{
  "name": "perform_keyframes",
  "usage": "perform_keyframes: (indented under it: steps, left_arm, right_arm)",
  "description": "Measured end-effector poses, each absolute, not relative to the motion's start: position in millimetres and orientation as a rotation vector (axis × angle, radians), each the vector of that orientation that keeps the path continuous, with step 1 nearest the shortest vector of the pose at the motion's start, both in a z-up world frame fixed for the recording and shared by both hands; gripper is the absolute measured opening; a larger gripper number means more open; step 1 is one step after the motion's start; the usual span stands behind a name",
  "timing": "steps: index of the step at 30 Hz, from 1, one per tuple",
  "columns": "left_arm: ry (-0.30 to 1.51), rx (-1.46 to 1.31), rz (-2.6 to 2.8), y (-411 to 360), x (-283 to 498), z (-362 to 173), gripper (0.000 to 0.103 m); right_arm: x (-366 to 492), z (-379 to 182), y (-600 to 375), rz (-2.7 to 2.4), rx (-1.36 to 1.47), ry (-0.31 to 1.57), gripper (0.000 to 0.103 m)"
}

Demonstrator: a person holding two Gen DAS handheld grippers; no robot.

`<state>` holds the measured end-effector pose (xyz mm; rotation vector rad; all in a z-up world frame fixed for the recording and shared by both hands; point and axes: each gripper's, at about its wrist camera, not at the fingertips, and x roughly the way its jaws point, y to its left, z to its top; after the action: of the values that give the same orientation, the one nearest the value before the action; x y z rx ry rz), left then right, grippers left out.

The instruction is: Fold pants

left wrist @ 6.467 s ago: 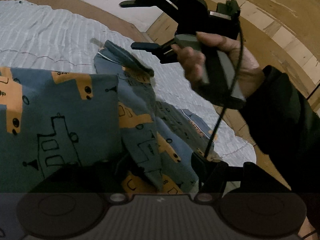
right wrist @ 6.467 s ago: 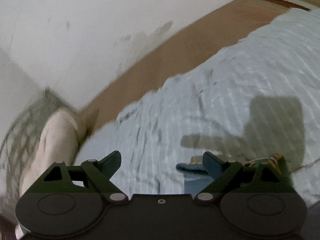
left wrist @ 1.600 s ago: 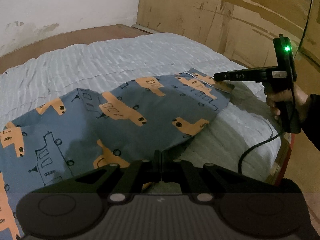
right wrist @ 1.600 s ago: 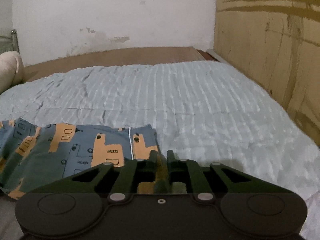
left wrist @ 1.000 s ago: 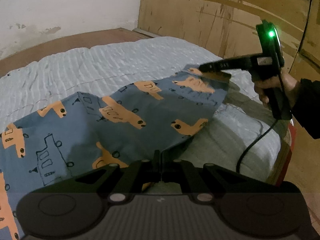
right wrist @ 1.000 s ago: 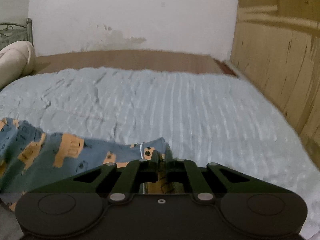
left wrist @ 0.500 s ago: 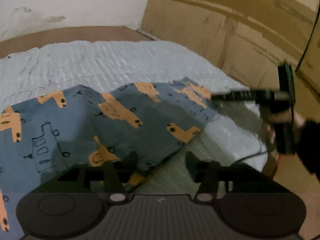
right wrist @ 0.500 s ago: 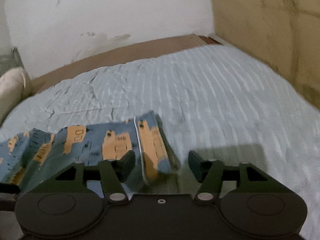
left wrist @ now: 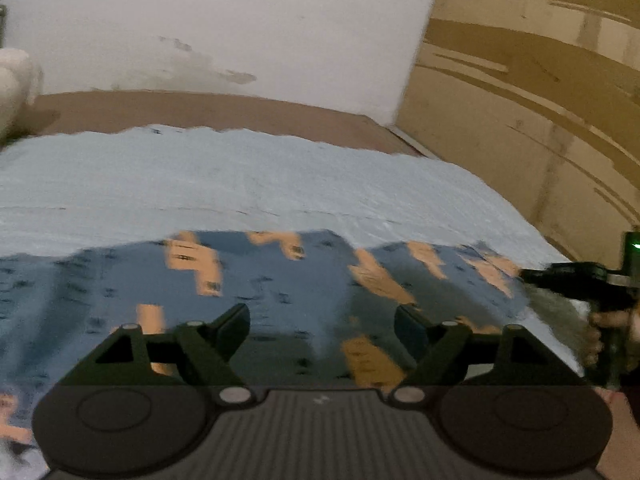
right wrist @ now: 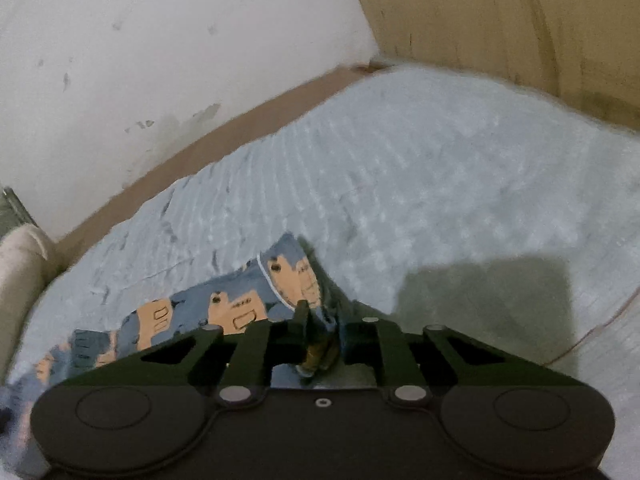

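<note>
The blue pants (left wrist: 260, 276) with orange vehicle prints lie spread on the pale blue bed cover (left wrist: 200, 176). My left gripper (left wrist: 320, 316) hovers over their near part. Its jaws are opening wide, and nothing sits between them. At the right edge of the left wrist view, my right gripper (left wrist: 576, 280), held by a hand (left wrist: 604, 332), meets the pants' far corner. In the right wrist view the right gripper (right wrist: 322, 320) is closing. The bunched hem of the pants (right wrist: 240, 304) is pinched between its pads.
A cream pillow (left wrist: 12, 88) lies at the far left of the bed. A brown bed frame (left wrist: 200, 108) runs along the white wall. A wooden panel wall (left wrist: 540, 100) stands to the right. A thin cable (right wrist: 600, 324) crosses the bed cover (right wrist: 440, 184).
The left gripper let go of the pants, opened and pulled up and back. The right gripper opened, rolled, then closed again on the corner of the pants.
</note>
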<state>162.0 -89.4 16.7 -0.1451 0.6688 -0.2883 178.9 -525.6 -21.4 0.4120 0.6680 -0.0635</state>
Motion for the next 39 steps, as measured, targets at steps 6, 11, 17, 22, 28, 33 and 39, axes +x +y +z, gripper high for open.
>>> perform_keyframes:
  steps: [6,11,17,22,28,33,39]
  left_arm:
    - [0.663,-0.136,-0.153,-39,155,20,0.084]
    - [0.671,-0.146,-0.036,4,148,14,0.084]
    - [0.666,-0.144,0.097,59,133,10,0.091]
    - [0.668,-0.195,0.136,102,133,7,0.097]
    - [0.682,-0.345,0.113,143,141,-6,0.096]
    - [0.711,-0.435,0.018,150,145,-27,0.077]
    - [0.693,-0.455,0.071,145,148,-41,0.072]
  right_arm:
    - [160,-3,-536,-0.087,0.383,0.633,0.010]
    - [170,-14,-530,-0.072,0.323,0.679,0.022]
    - [167,-3,-520,-0.126,0.245,0.657,0.074]
    - [169,22,-477,-0.025,0.165,0.615,0.098]
    - [180,31,-390,0.244,0.113,0.592,0.102]
    - [190,23,-319,0.418,0.056,0.617,0.102]
    - [196,14,-266,0.524,0.030,0.666,0.102]
